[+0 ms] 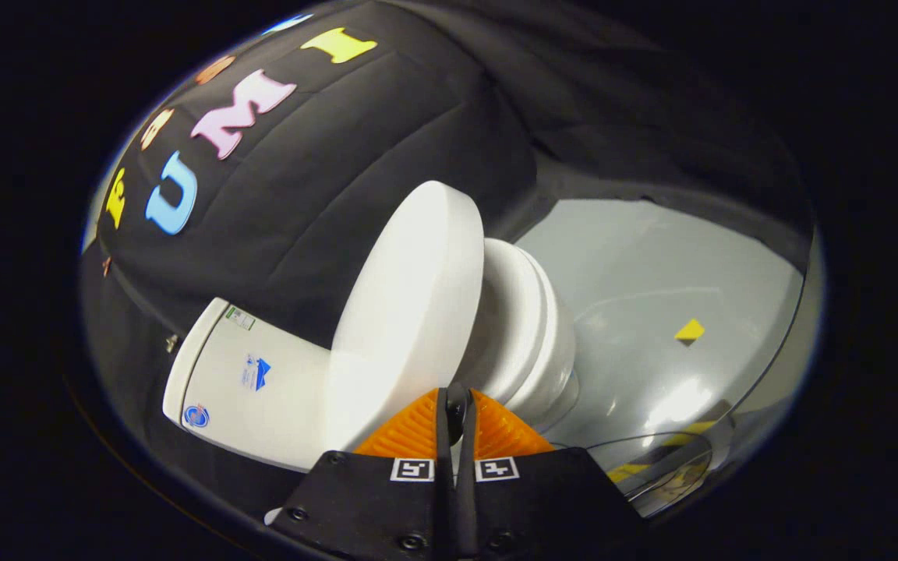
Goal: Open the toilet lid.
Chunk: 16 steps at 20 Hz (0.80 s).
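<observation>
The gripper [455,405] shows nearest, its two fingers [410,432] drawn together with only a thin slit between them and nothing clamped there. The whole view is rolled over, so the gripper is held strongly tilted to one side.

Just ahead of the fingertips stands the toilet lid [406,312], a thick white oval lifted away from the seat [515,312] and bowl [546,366] and opened wide; its long axis runs from the hinge near the fingertips away toward the black cloth wall [324,171]. The inside of the bowl is hidden behind the lid and seat.

On the lid's other side sits the white tank [238,382], with small stickers [256,372]. Beyond the bowl spreads the pale grey floor [652,265] with a small yellow marker [689,331].
</observation>
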Motion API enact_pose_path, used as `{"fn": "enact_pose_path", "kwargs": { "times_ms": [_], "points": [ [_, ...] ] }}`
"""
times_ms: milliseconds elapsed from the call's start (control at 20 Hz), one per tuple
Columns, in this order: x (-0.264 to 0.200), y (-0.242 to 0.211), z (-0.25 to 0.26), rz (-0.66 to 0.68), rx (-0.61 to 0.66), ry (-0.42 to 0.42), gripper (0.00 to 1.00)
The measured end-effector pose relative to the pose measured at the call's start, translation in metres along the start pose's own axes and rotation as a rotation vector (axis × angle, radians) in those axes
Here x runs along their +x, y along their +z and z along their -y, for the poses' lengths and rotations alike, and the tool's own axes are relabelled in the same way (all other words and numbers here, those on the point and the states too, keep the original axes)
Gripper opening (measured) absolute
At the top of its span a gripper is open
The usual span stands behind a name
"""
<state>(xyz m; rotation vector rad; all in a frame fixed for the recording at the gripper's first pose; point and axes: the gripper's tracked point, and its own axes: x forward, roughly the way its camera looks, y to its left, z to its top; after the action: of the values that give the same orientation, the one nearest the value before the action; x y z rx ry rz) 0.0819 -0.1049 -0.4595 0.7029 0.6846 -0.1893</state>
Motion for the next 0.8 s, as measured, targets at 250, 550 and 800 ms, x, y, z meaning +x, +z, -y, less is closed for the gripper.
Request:
{"fn": "enact_pose_path", "kwargs": {
  "times_ms": [250, 550, 800],
  "points": [
    [-0.031, 0.028, -0.063, 0.103, -0.229, 0.003, 0.05],
    [-0.057, 0.035, -0.136, 0.2, -0.419, -0.02, 0.05],
    [-0.071, 0.027, -0.194, 0.235, -0.487, 0.033, 0.05]
  ]
}}
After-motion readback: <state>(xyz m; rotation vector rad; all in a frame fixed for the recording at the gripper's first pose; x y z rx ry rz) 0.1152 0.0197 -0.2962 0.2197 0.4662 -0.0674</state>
